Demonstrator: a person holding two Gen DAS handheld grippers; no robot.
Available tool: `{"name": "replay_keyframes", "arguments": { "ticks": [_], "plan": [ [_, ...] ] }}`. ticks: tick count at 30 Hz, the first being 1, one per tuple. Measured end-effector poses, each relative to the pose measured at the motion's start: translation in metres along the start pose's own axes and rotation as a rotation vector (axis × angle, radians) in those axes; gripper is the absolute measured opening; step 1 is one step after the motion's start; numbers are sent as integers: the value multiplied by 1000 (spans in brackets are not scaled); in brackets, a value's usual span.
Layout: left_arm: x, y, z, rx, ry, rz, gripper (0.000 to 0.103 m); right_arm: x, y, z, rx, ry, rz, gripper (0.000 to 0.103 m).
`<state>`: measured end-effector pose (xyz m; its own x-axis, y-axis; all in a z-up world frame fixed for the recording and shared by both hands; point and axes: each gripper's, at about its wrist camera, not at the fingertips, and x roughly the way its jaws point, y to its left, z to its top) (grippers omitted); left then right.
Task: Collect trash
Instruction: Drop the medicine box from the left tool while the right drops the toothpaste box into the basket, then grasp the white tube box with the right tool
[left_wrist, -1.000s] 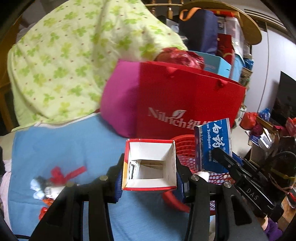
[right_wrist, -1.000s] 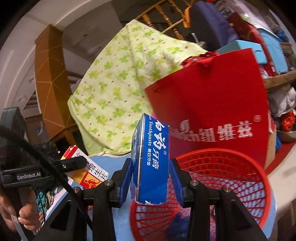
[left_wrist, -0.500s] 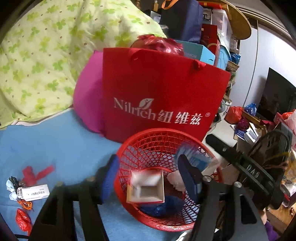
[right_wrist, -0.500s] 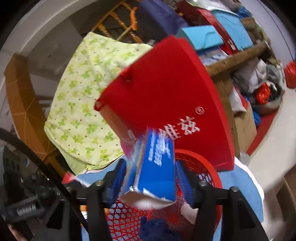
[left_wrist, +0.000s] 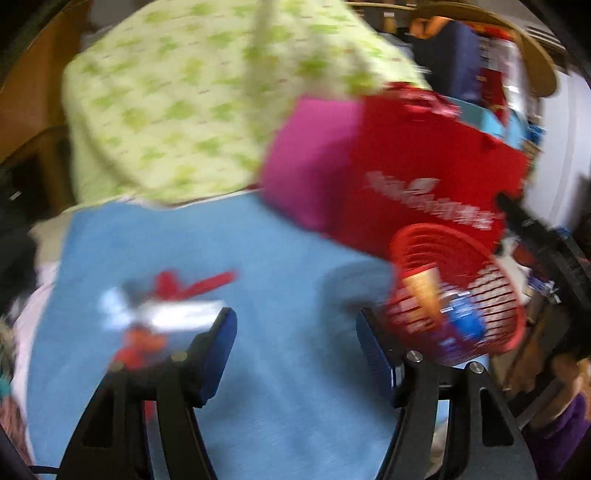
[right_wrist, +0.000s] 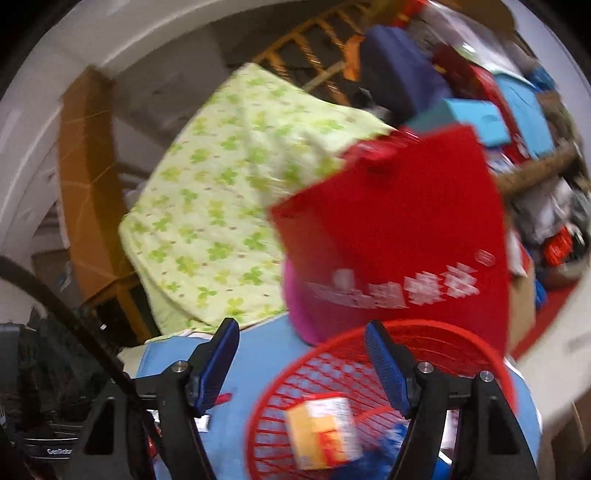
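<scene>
While both views are smeared by motion blur, the left gripper (left_wrist: 295, 347) is seen with its blue-padded jaws spread wide and nothing held between them, above a blue cloth (left_wrist: 229, 258). Scraps of trash (left_wrist: 155, 314), red and white and too blurred to be identified, are scattered on the cloth just beyond the left finger. To the right, a red mesh basket (left_wrist: 458, 295) is shown tilted in the fisheye frame, with a yellowish carton (left_wrist: 424, 291) and a blue item (left_wrist: 465, 325) lying inside it.

The right gripper (right_wrist: 301, 362) is likewise pictured with its jaws parted and empty, positioned over the near rim of the basket (right_wrist: 369, 339). An orange-and-white box (right_wrist: 321, 428) is seen resting inside the basket, beside something blue at the bottom. A red paper bag (right_wrist: 399, 236) with white lettering is stood directly behind the basket, and a green-patterned quilt (right_wrist: 218, 206) is draped behind that.
</scene>
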<state>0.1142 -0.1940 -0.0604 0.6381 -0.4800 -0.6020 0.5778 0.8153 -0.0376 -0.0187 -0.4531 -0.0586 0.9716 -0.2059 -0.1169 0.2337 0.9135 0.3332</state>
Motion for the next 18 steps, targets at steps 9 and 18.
{"name": "replay_keyframes", "arguments": {
  "ticks": [9,18],
  "plan": [
    [-23,145,-61,-252,48,257,68,40,103,-38,-84,153,246,75],
    [18,180,-89,-324,98,210,68,157,135,-126,271,681,405,75]
  ]
}}
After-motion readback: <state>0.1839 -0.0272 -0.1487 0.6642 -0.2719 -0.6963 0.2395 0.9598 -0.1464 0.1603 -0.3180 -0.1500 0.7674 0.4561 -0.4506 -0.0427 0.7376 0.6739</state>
